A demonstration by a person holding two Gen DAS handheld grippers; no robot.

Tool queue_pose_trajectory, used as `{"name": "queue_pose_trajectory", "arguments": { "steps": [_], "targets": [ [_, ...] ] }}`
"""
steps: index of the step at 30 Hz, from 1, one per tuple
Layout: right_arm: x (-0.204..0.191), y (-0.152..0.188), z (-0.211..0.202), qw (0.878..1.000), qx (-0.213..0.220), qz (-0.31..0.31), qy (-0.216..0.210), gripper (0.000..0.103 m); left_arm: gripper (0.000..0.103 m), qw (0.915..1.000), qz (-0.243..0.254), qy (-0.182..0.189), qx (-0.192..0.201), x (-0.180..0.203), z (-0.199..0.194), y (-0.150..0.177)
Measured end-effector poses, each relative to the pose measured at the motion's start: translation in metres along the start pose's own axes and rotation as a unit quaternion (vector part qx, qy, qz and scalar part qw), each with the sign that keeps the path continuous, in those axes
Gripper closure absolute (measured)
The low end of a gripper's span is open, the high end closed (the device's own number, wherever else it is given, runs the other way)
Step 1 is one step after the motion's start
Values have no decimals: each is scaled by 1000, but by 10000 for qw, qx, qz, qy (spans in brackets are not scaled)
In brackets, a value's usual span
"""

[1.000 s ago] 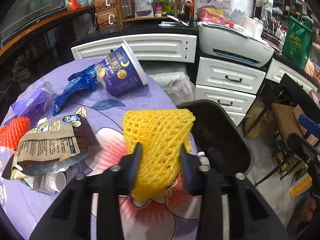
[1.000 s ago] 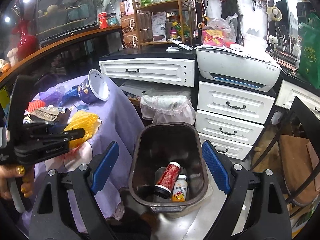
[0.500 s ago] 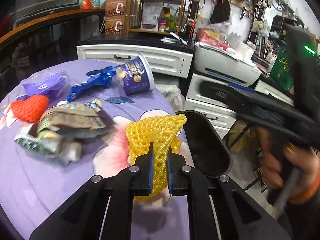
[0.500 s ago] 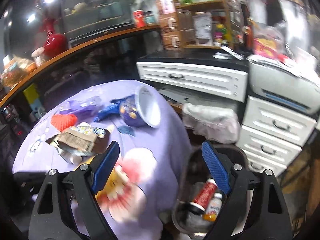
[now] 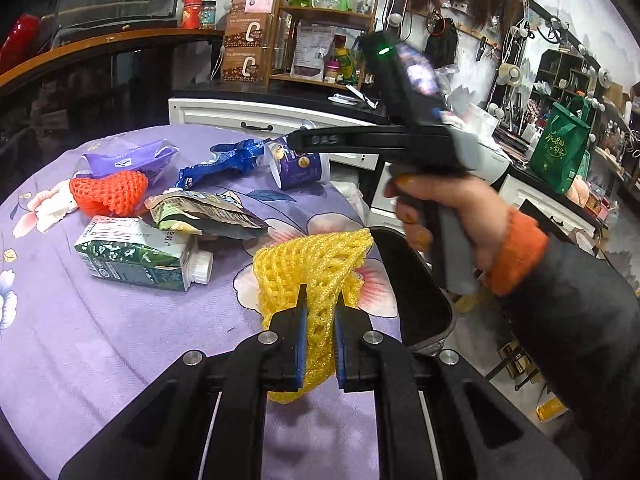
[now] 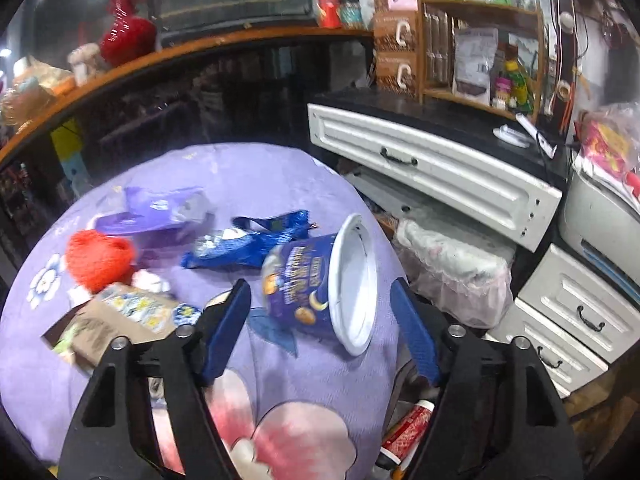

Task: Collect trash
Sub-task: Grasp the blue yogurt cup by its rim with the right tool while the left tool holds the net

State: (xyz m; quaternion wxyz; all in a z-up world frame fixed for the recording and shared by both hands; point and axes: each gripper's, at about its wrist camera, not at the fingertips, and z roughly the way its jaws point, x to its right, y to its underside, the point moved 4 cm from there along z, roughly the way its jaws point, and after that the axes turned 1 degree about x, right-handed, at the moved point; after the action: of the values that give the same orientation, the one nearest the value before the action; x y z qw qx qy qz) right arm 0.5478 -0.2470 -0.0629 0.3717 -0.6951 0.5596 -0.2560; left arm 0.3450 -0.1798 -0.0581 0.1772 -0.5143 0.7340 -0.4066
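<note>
Two bottles are already seen in the bin; most trash remains on the worktop. The yellow foam net, lower centre of frame, is clamped in the left hand-held gripper, long axis running up-right toward the bin. The right hand-held gripper is closing, nothing pressed yet, around the toppled purple cup, mouth facing right.

"DAS" on the right hand-held gripper (raised letters); big "C" on boxes.
</note>
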Motion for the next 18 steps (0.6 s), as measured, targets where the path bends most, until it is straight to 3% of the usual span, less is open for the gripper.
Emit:
{"name": "queue_pose_trajectory", "arguments": {
  "steps": [2,5,7,8,10,18],
  "targets": [
    [-1,0,10,9998,-109,59,-145,43,92,10000,21,20,12,-1,-1,1],
    [-7,3,18,9996,-228,63,-166,63,92,10000,-33,70,-8,-2,0,3],
    [-13,4,21,9994,-234,68,-242,87,92,9999,-68,92,-22,-4,1,4],
    [-15,7,20,9993,-231,62,-302,91,92,9999,-74,102,-23,-5,0,5],
    [-20,10,16,9992,-181,35,-341,95,92,9999,-94,112,-31,-6,0,6],
    [-27,29,-27,9990,175,109,-407,95,92,9998,-149,158,-1,-2,-8,10]
  ]
}}
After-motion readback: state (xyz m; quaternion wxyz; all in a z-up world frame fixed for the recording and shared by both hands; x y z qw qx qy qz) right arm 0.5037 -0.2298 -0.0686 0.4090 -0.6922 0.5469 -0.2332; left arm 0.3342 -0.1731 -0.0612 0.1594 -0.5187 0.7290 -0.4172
